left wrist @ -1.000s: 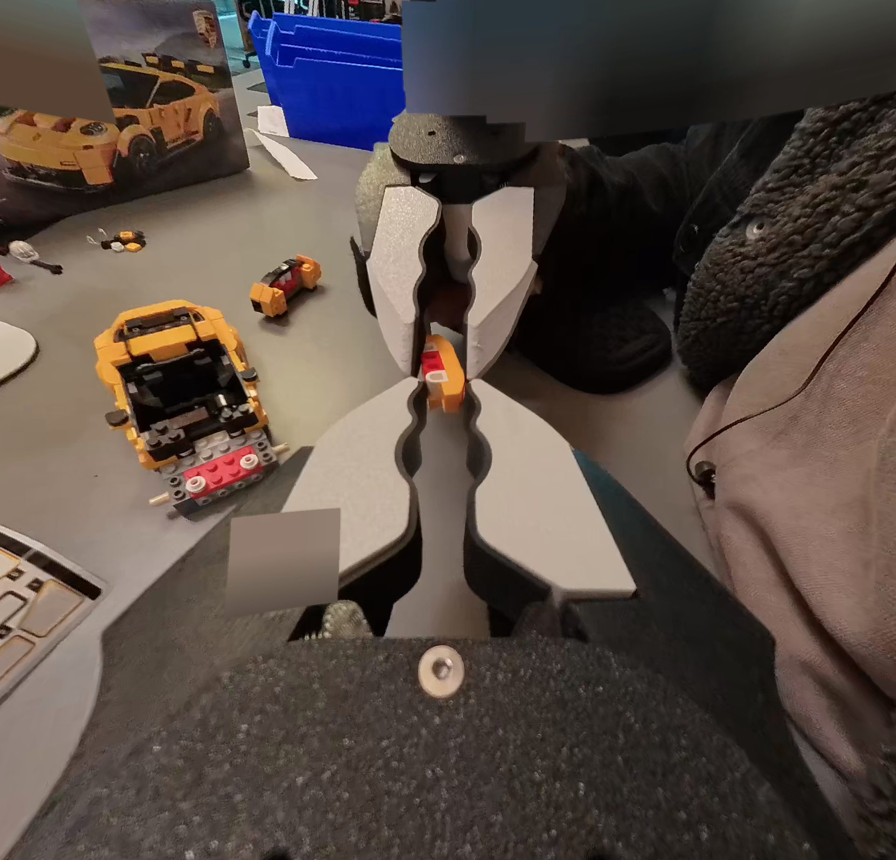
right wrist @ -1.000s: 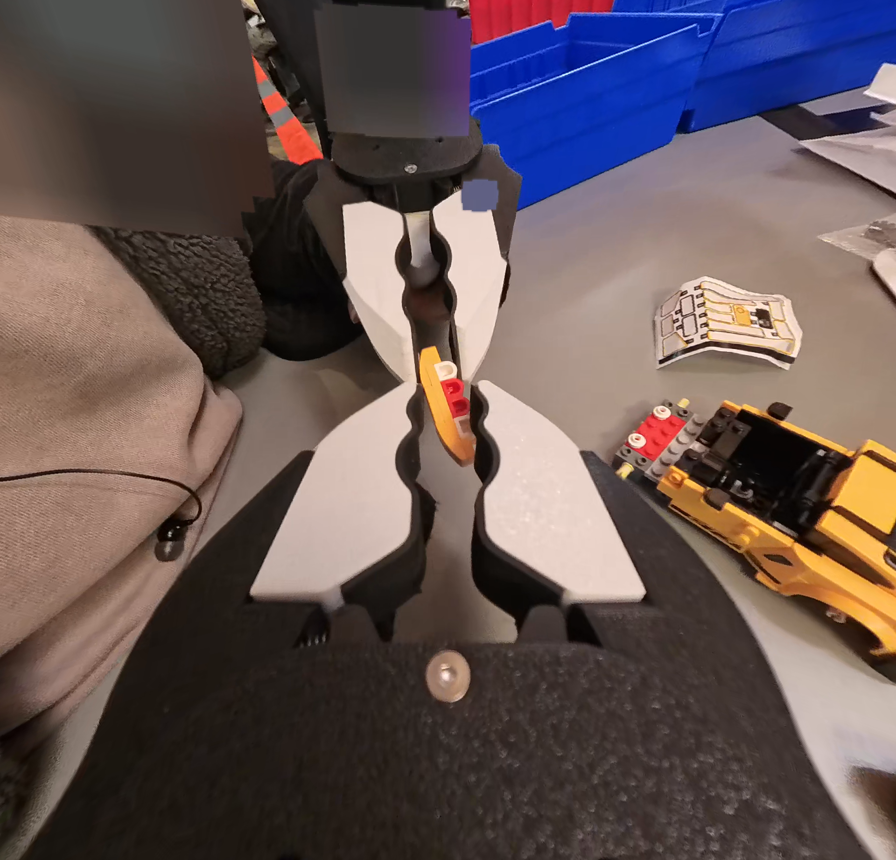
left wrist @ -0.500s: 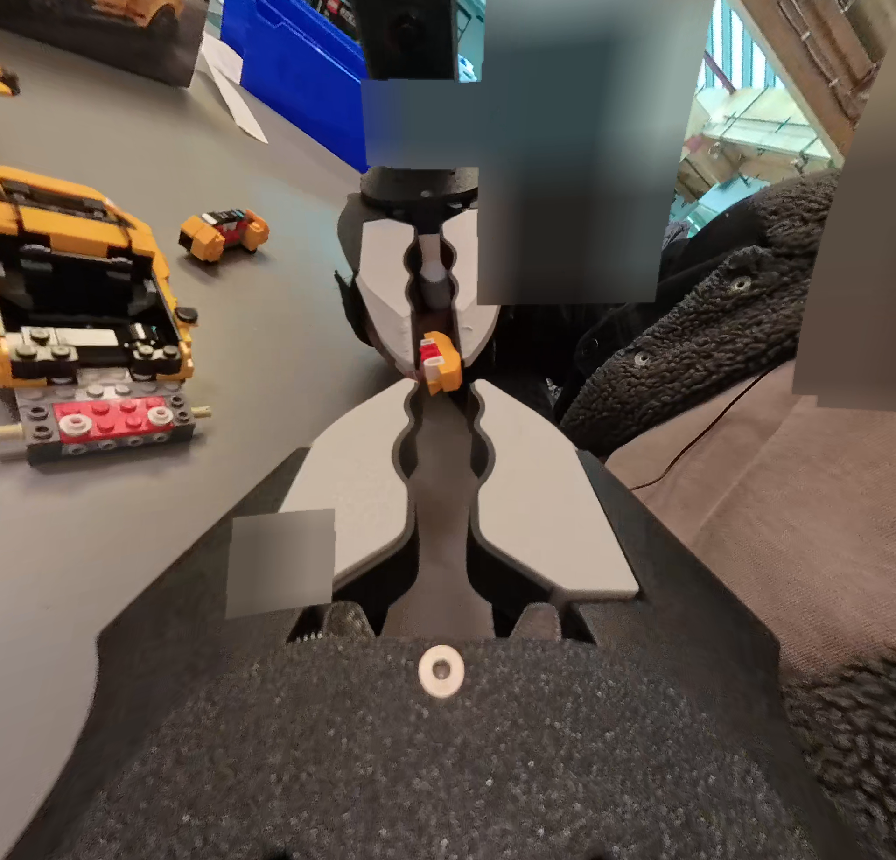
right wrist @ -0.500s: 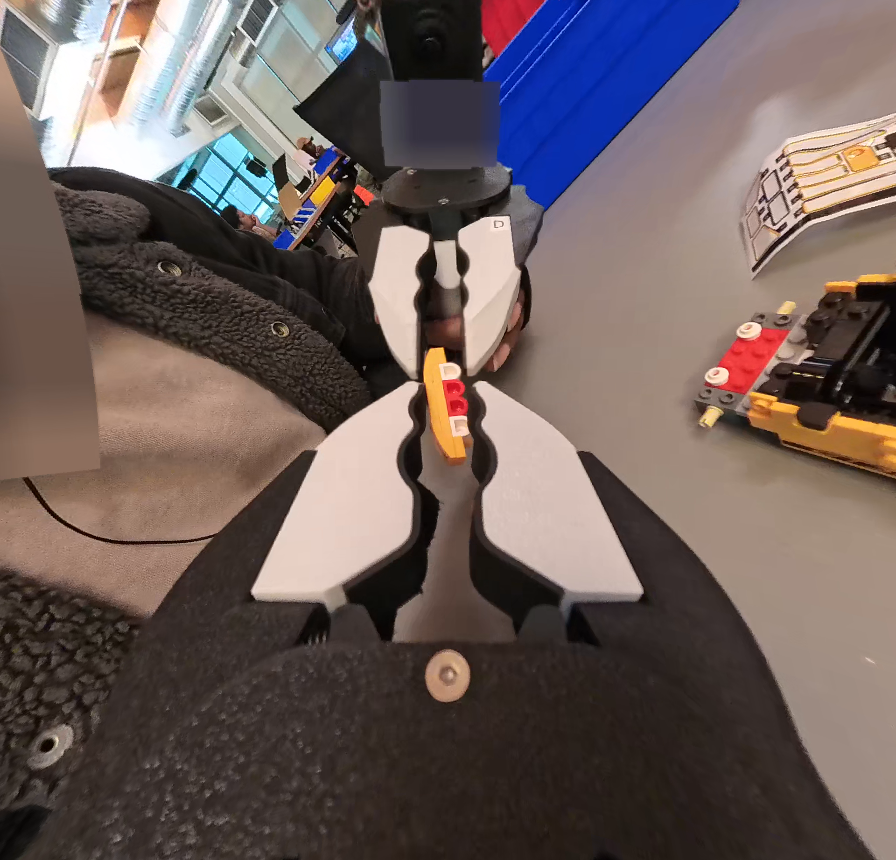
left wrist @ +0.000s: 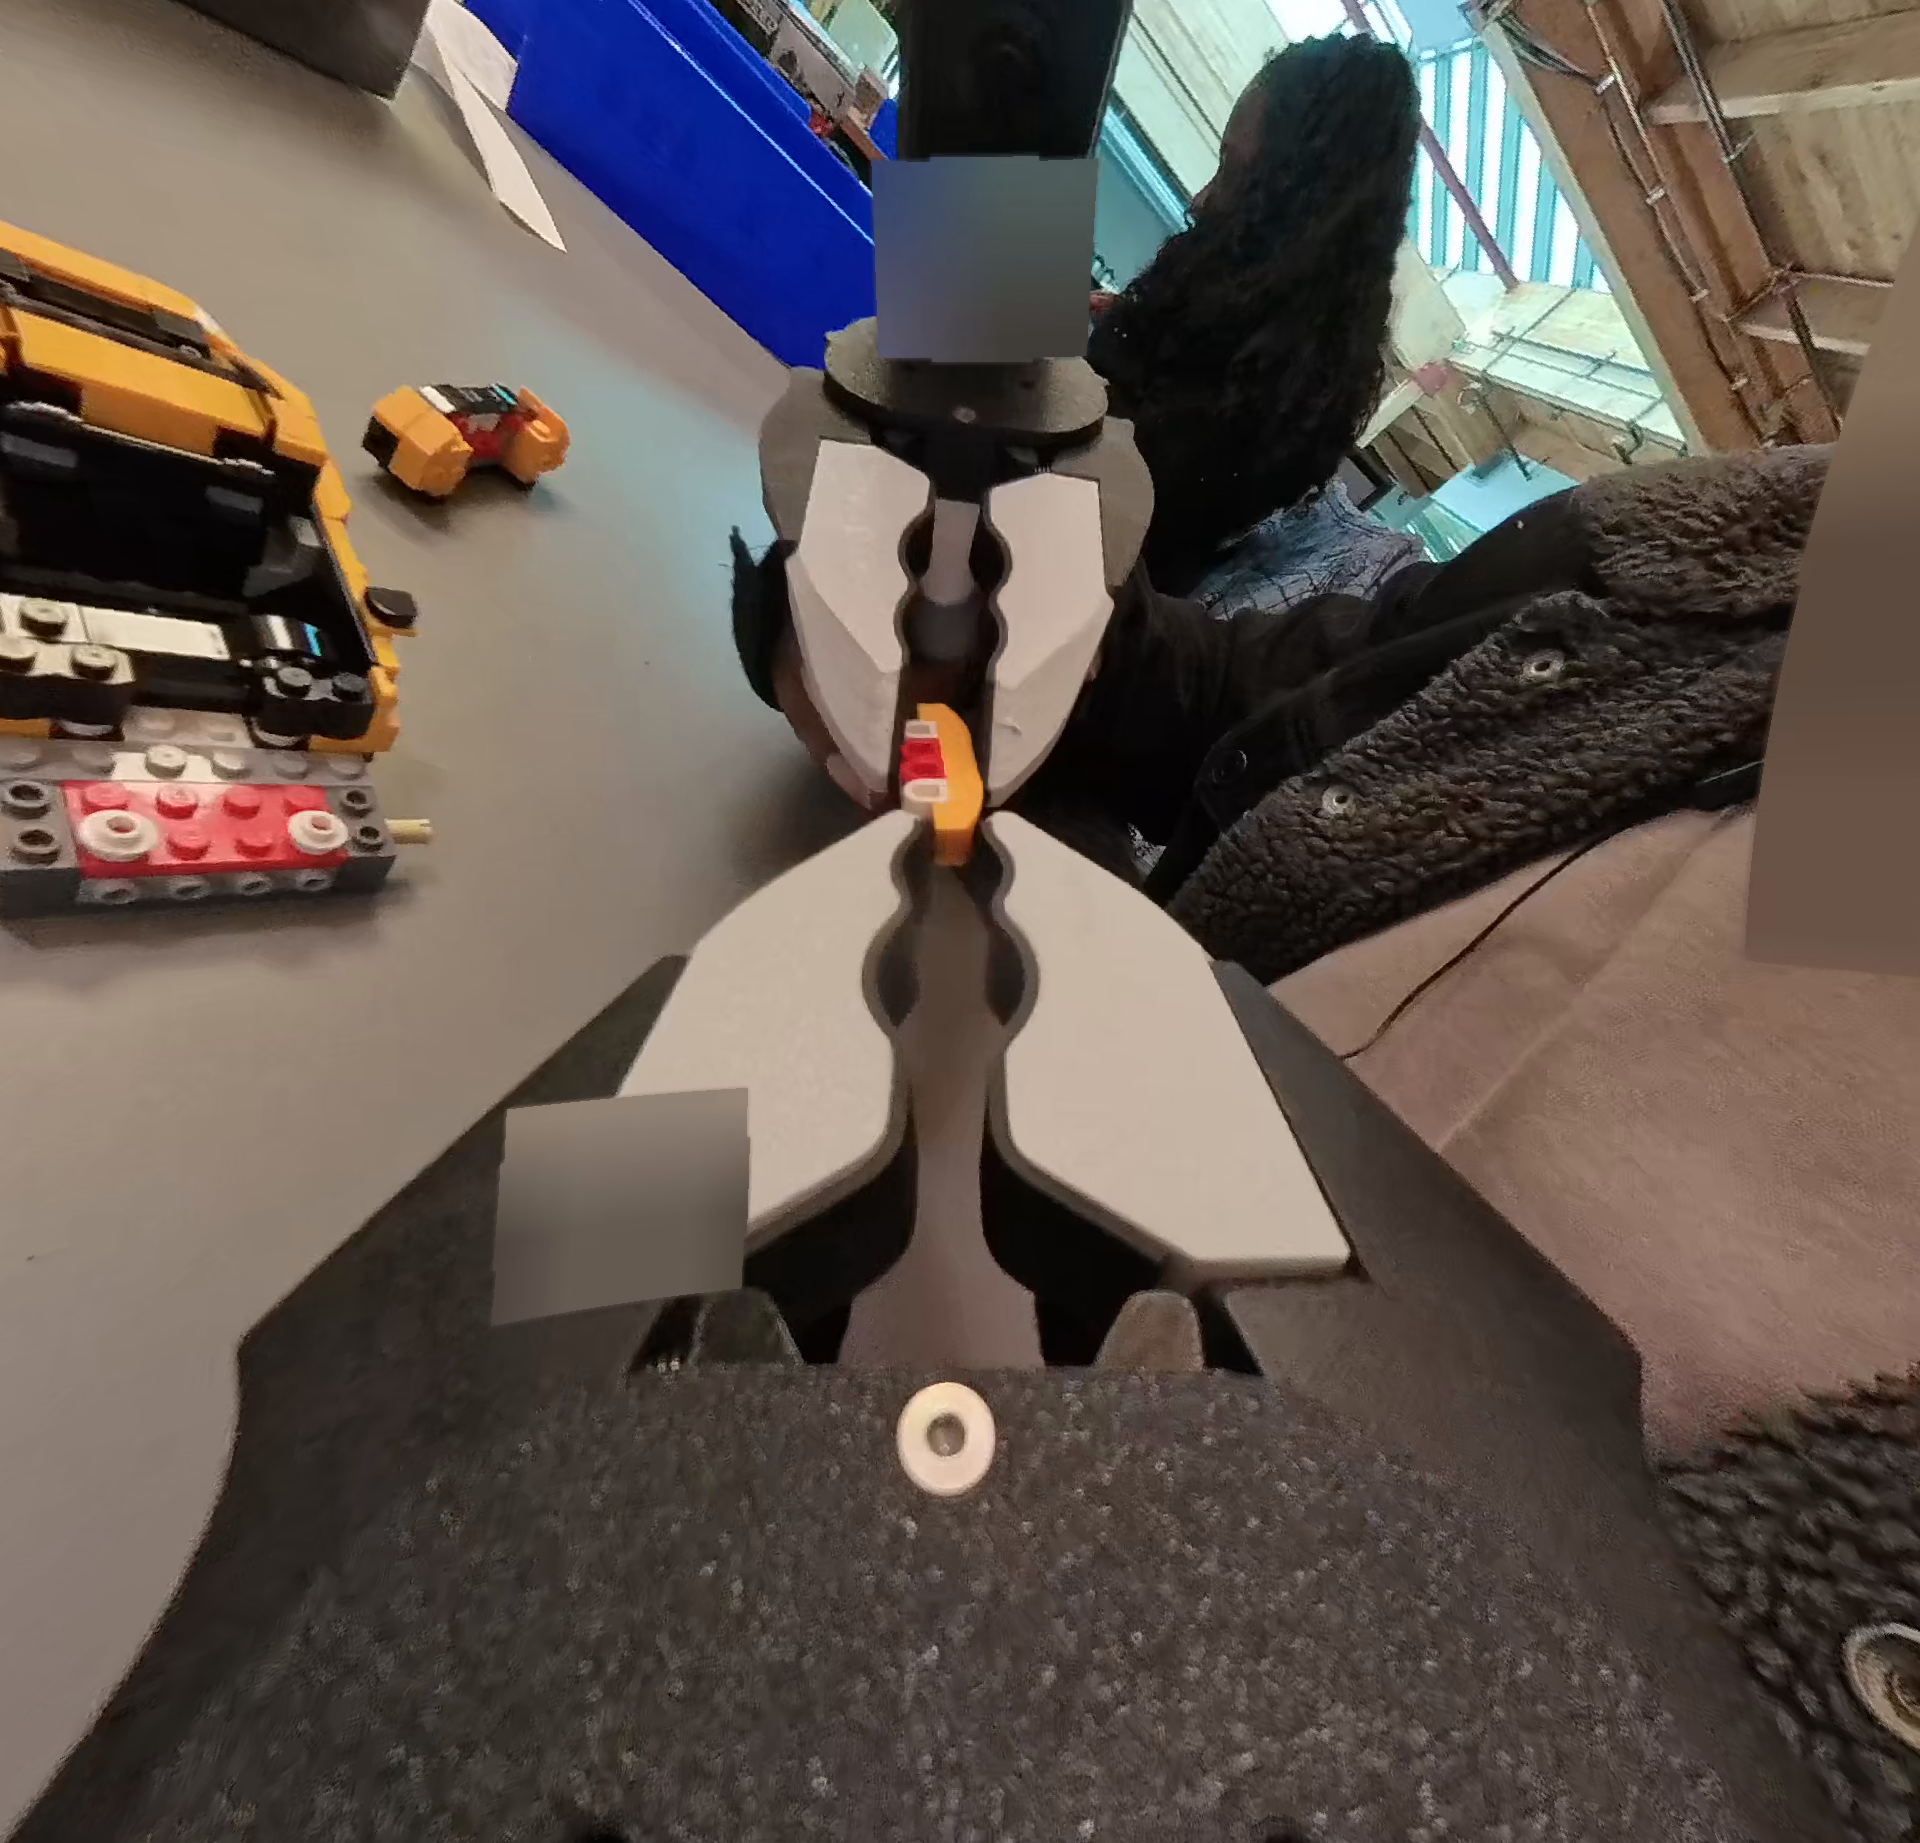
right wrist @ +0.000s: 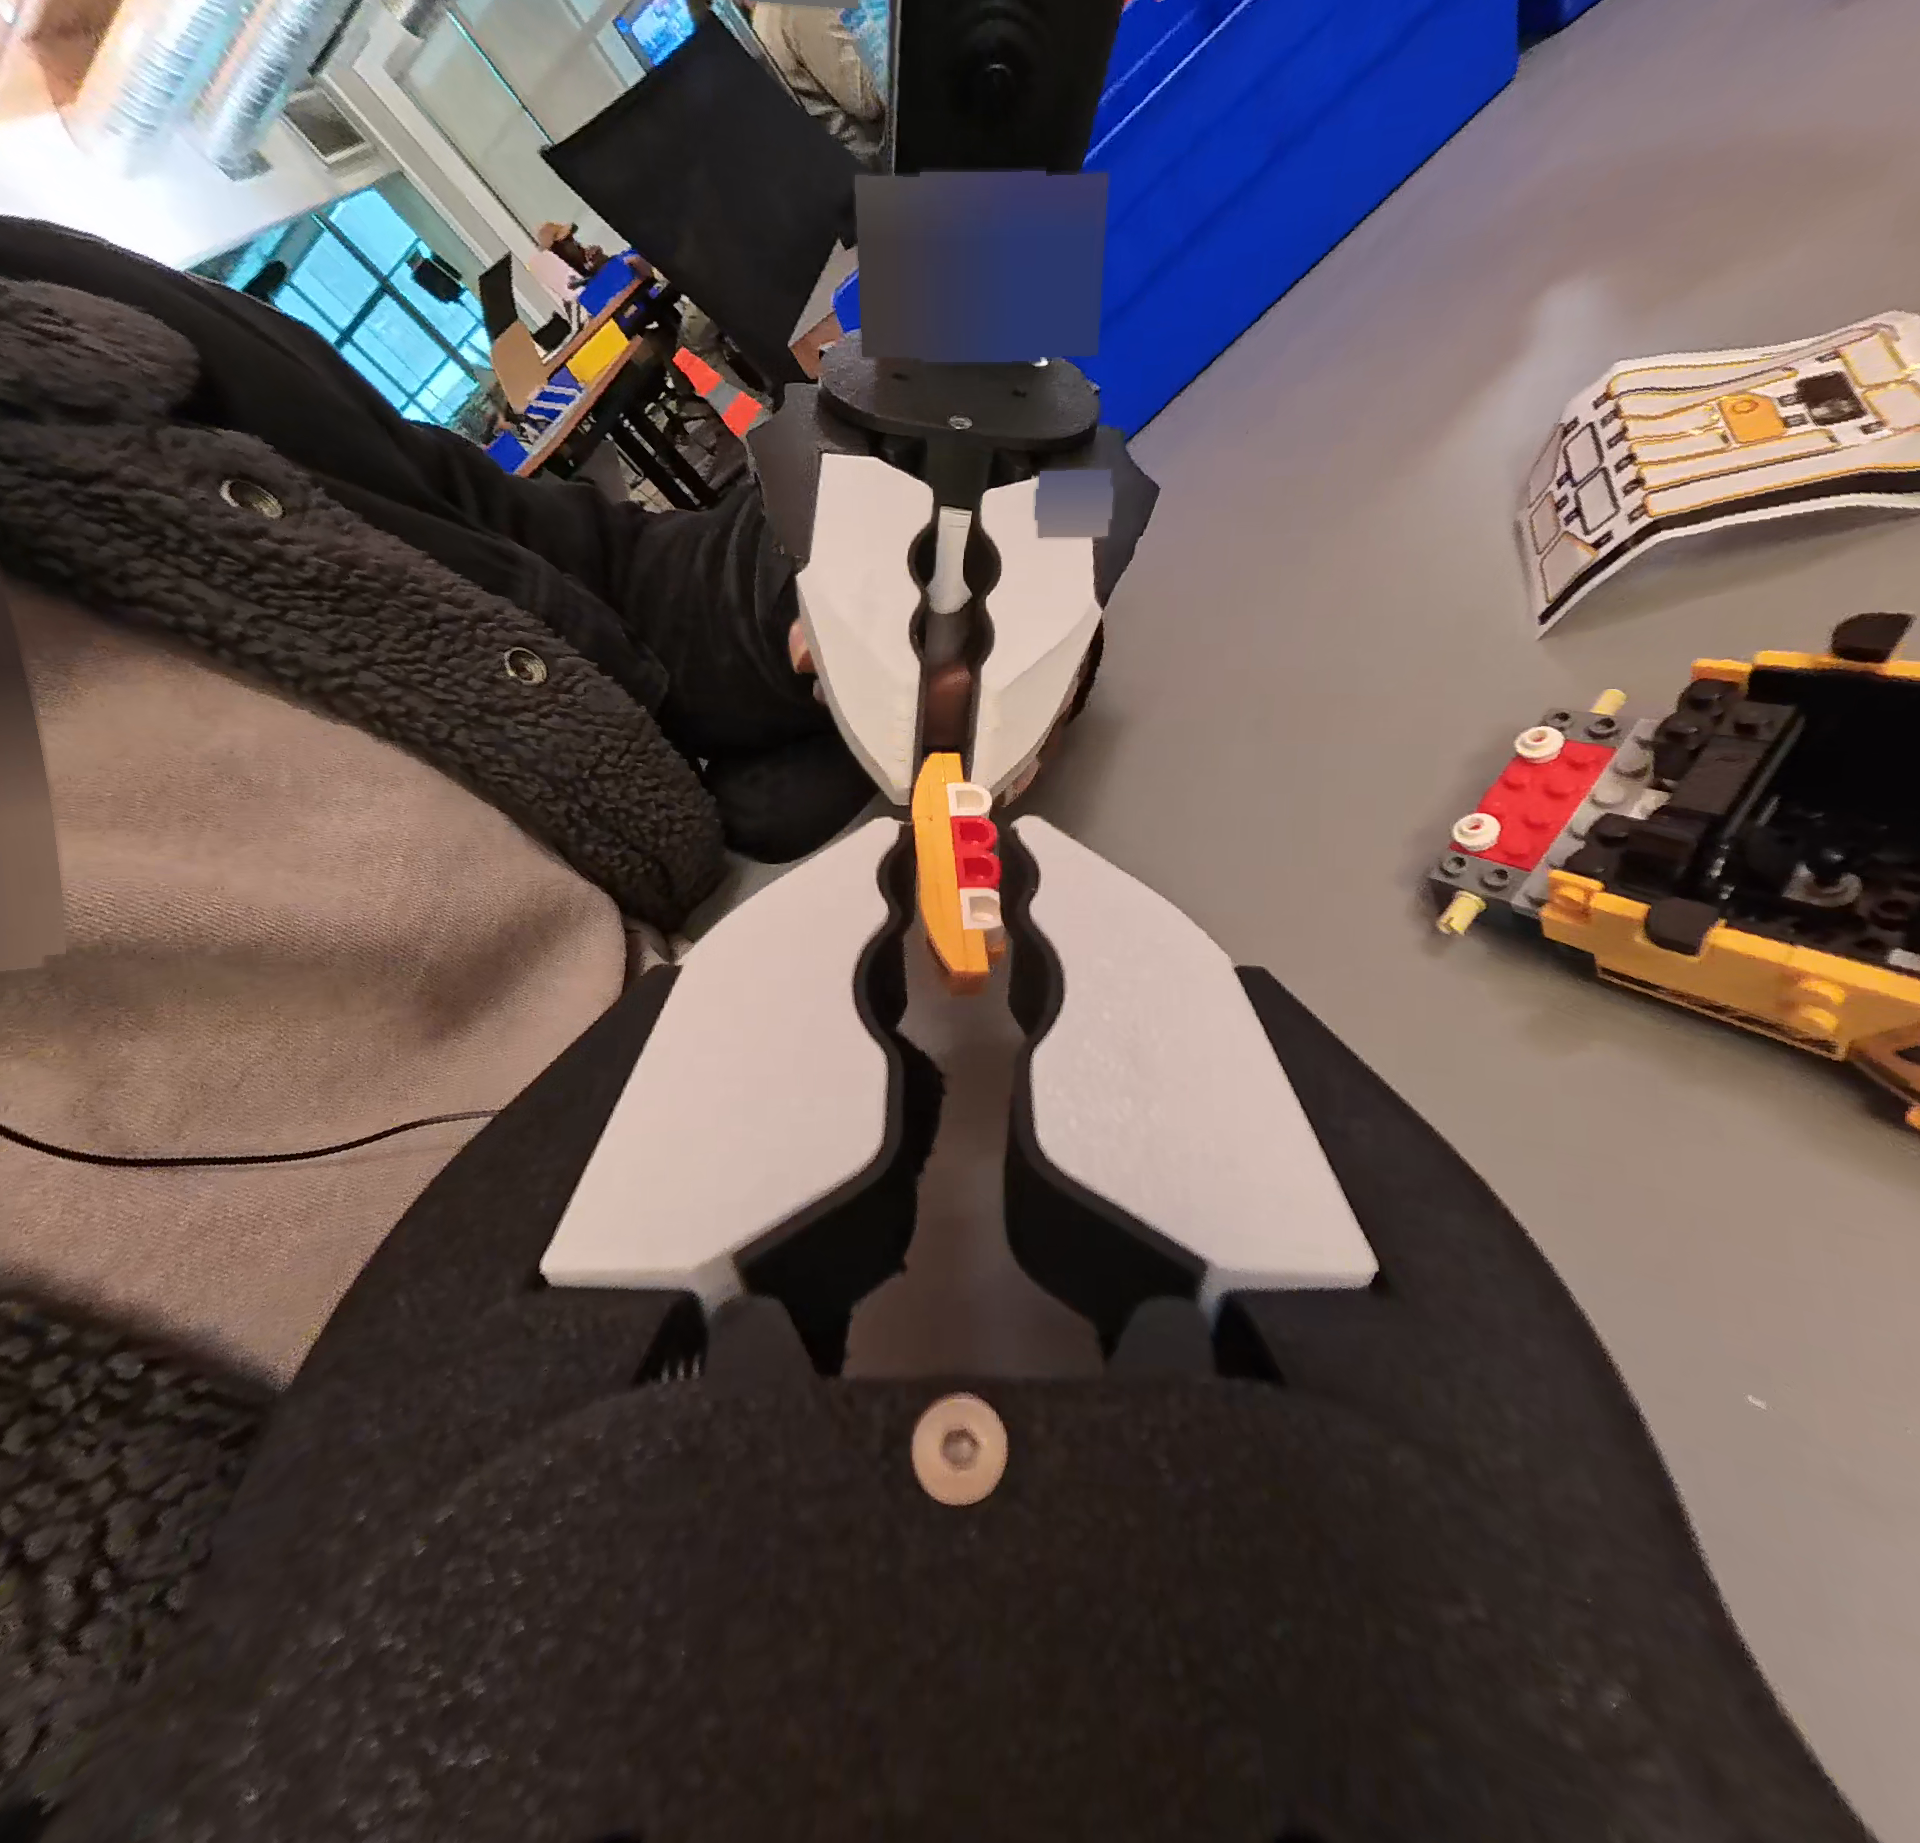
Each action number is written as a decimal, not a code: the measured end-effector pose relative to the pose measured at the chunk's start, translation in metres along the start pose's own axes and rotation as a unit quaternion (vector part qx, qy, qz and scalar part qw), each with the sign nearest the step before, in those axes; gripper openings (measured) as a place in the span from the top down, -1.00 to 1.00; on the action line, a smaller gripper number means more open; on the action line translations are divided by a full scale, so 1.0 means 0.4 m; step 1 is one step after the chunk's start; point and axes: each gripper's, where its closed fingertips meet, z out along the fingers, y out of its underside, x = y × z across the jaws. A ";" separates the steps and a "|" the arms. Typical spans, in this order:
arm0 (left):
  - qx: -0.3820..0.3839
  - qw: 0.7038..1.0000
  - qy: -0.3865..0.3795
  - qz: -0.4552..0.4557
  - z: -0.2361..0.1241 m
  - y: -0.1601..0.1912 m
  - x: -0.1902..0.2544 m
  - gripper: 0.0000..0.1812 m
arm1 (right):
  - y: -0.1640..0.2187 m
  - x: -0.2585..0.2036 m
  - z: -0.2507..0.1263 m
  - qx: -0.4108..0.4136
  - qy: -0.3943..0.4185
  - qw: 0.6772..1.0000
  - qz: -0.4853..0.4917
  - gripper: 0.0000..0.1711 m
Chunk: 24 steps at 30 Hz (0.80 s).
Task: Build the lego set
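Observation:
A small orange lego piece (left wrist: 951, 796) with red and white studs on one side is held in the air between my two grippers, which face each other tip to tip. My right gripper (right wrist: 958, 827) is shut on most of its length (right wrist: 951, 889). My left gripper (left wrist: 945, 832) is shut on its other end. Each gripper also shows opposite in the other's view: the right one (left wrist: 940, 801) and the left one (right wrist: 945, 785). The part-built orange and black lego car (left wrist: 177, 588) lies on the grey table (left wrist: 582, 650), also in the right wrist view (right wrist: 1714, 858).
A small orange, red and black sub-assembly (left wrist: 468, 437) lies beyond the car. A sticker sheet (right wrist: 1714, 463) lies behind the car. Blue bins (left wrist: 665, 131) (right wrist: 1299, 183) line the far edge. The holder's dark fleece coat (right wrist: 364, 588) is close beside the grippers. The grippers are tip to tip, or close to it.
Both grippers have tilted upward and drawn nearer the car while keeping hold of the orange piece. The room behind now shows more than the table.

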 end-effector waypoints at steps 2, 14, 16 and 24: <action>-0.005 1.000 0.000 0.005 0.000 0.002 0.002 0.92 | 0.002 -0.003 0.000 -0.002 -0.004 1.000 -0.001 0.82; 0.009 0.999 0.020 -0.024 -0.004 -0.007 0.007 0.92 | -0.003 -0.009 -0.002 0.005 -0.002 1.000 -0.029 0.81; 0.022 0.998 0.027 -0.053 -0.010 -0.014 -0.001 0.92 | -0.014 -0.008 -0.006 0.019 0.011 0.998 -0.058 0.71; 0.031 0.996 0.041 -0.076 -0.012 -0.017 -0.001 0.92 | 0.000 0.024 0.006 -0.023 0.167 0.927 -0.335 0.64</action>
